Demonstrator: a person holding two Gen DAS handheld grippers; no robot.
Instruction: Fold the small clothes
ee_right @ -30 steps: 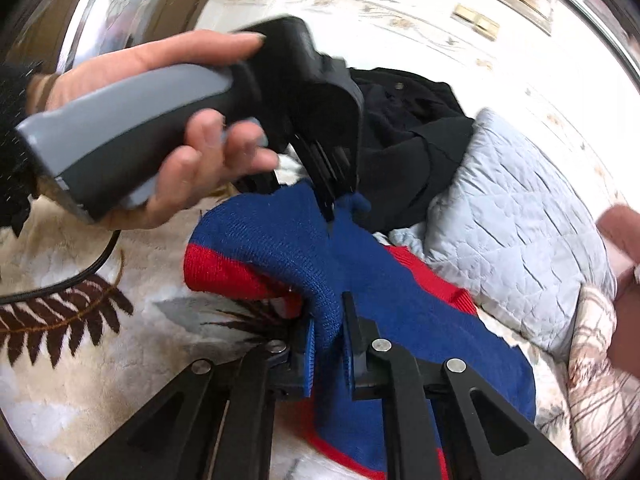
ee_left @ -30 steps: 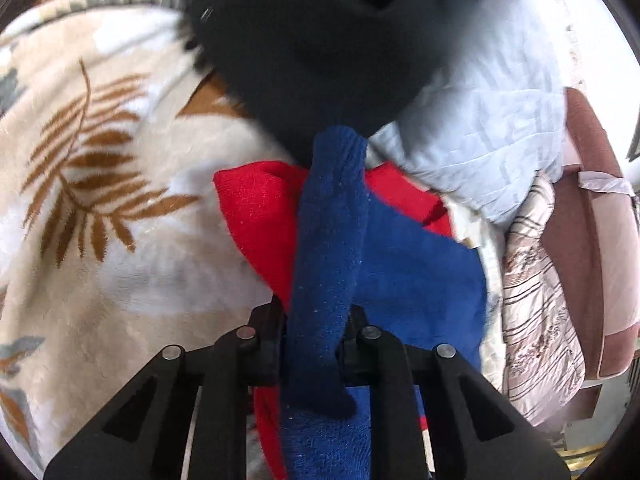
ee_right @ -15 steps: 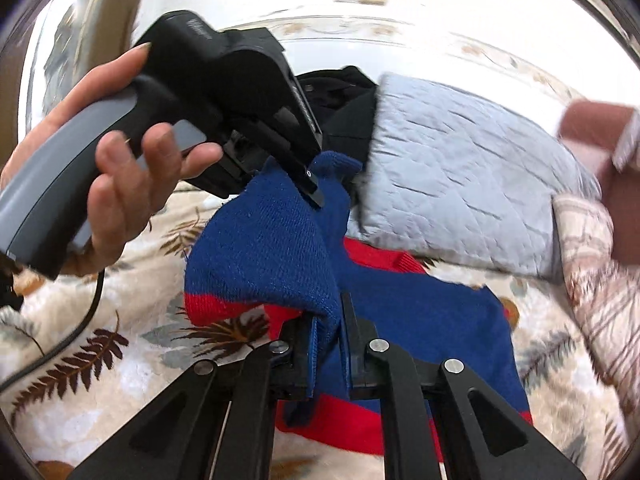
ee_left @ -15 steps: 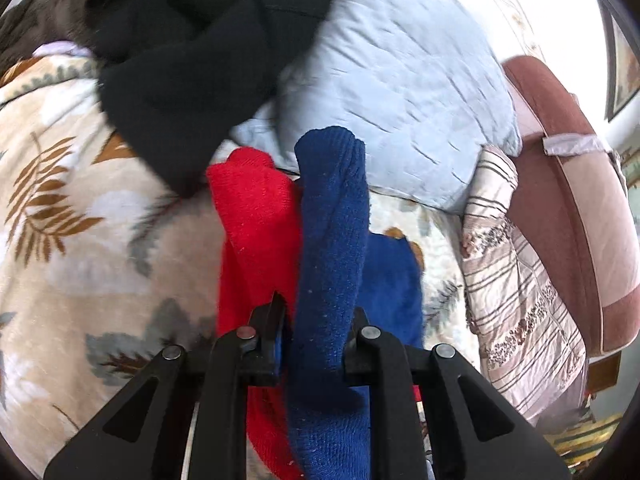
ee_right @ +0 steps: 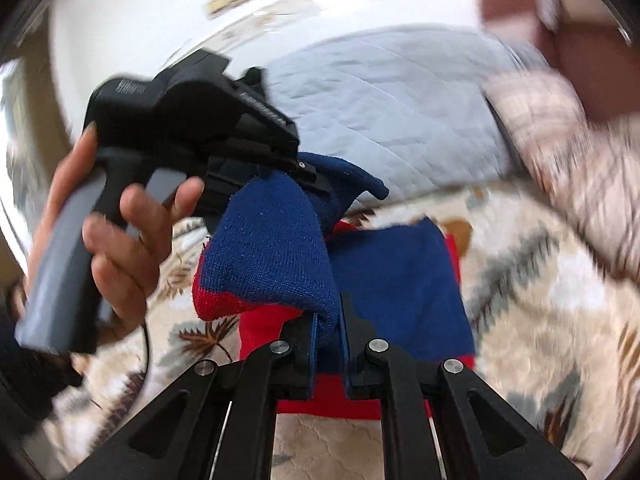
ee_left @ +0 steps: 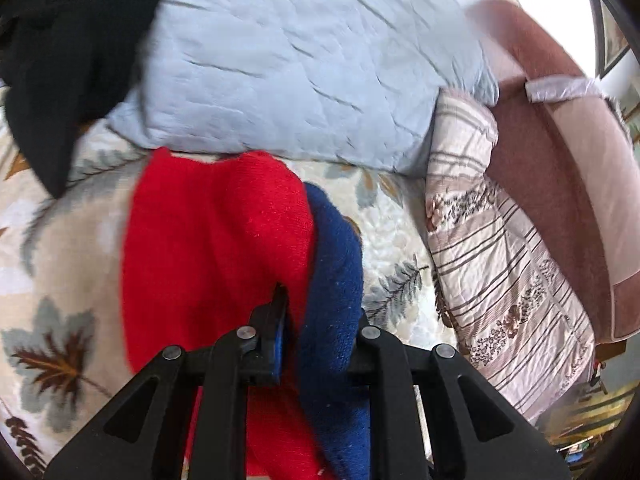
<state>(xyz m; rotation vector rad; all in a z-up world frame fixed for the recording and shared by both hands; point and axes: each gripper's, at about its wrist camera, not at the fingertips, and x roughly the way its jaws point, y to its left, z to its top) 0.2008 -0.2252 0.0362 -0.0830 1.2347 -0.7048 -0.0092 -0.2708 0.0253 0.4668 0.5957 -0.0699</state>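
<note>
garment (ee_left: 216,240) on blanket (ee_left: 60,264) | pillow (ee_left: 304,60) behind garment

A home bedroom: leaf-print bedspread (ee_left: 72,280), quilted pillow (ee_left: 304,64).

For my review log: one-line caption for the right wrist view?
Right gripper and left gripper both pinch a blue-and-red knit garment above a leaf-print blanket.
</note>
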